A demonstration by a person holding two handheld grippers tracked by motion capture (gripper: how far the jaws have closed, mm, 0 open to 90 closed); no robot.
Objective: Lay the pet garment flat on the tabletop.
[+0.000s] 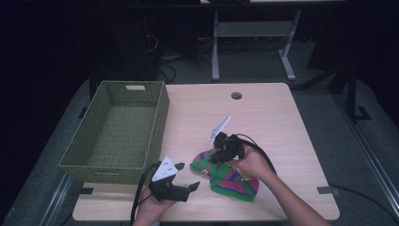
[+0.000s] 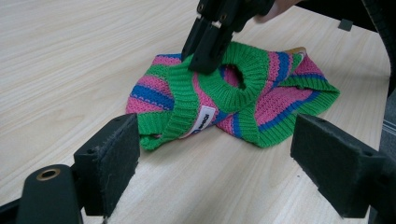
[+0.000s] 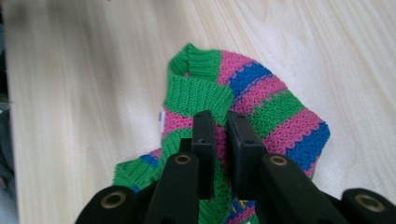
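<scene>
Striped sweater [image 1: 226,176], near table's front edge, pinched by right claw [image 3: 220,140]; left claw [image 2: 215,158] gapes beside.

High view overhead; both gripper views close on sweater [image 2: 233,100].

The sweater [image 2: 233,100] is soft, bumpy knitted wool. The table [image 1: 263,113] is smooth, pale wood. The basket [image 1: 115,167] is rough and woven.

The pale wooden worktop [image 1: 277,117] carries two things. A green woven basket [image 1: 117,129] sits at its left, and a striped knitted garment [image 1: 230,179] lies near the front edge.
</scene>
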